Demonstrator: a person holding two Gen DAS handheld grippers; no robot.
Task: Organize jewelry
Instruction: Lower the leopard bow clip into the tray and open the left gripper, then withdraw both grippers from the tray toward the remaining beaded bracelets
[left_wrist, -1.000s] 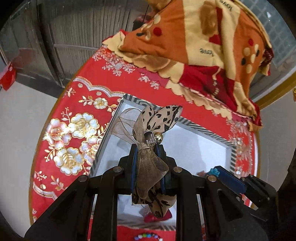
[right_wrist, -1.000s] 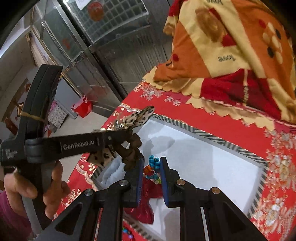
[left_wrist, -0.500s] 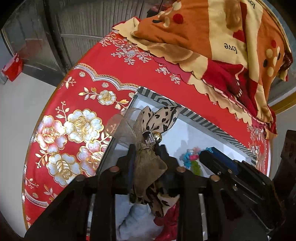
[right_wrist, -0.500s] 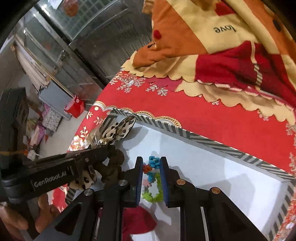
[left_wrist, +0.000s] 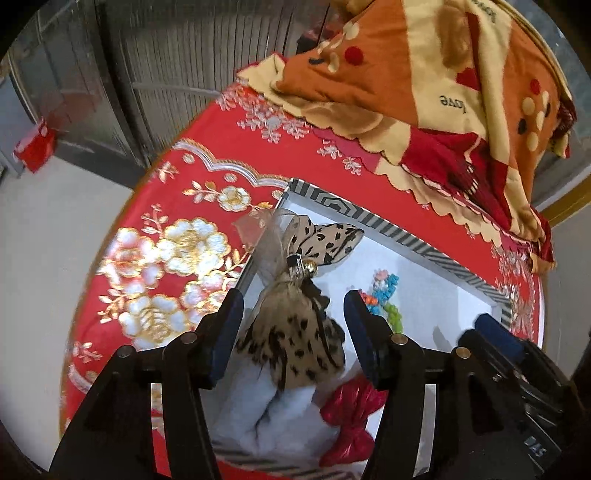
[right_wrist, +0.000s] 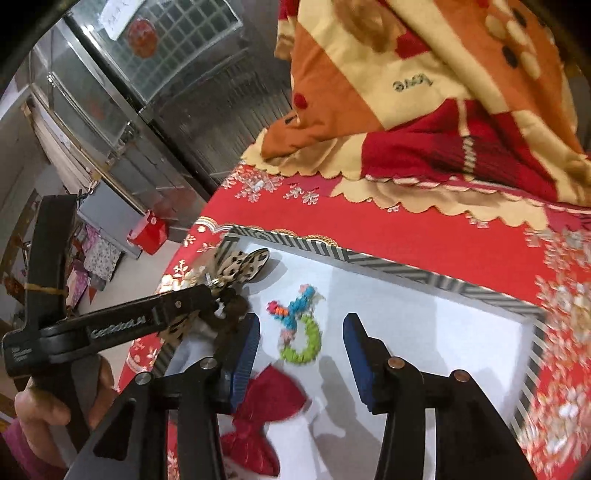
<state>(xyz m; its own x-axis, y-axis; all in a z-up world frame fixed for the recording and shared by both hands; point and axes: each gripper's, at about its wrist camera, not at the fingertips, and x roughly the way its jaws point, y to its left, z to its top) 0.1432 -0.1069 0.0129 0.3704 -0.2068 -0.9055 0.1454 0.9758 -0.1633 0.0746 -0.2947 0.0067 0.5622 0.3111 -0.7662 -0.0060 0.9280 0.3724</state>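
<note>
Left wrist view: the left gripper (left_wrist: 293, 325) has just been opening, and its fingers (left_wrist: 229, 328) now stand wide. The bow (left_wrist: 295, 325) hangs between them, touching neither pad as far as I can tell, its lower half over the white padding in the near corner of the tray (left_wrist: 406, 240). Its upper loop leans over the tray's far rim, beyond the fingertips. Below and right of the right finger lies the red bow (left_wrist: 351, 417); beyond that finger's tip lies the bead ring (left_wrist: 384, 299). At the far right the right gripper (left_wrist: 495, 332) reaches in.

The risk here is that the bow is half draped over the rim. If it tips outward it could slide onto the red cloth (left_wrist: 207, 177) covering the counter instead of settling inside. Its gauze or charm might also snag on a finger as the gripper pulls away and get dragged out.

Right wrist view: the right gripper (right_wrist: 301, 350) has also just been opening; its fingers (right_wrist: 245, 350) are partly apart and hold nothing. The bead ring (right_wrist: 301, 328) lies on the tray floor between the fingertips, clear of both. The red bow (right_wrist: 266, 410) sits just under the left finger. The left gripper (right_wrist: 207, 299) crosses from the left, close to that finger.

Both tools are crowded into one corner. A careless lift could knock them together, or the left finger could catch the red bow and drag it.
</note>
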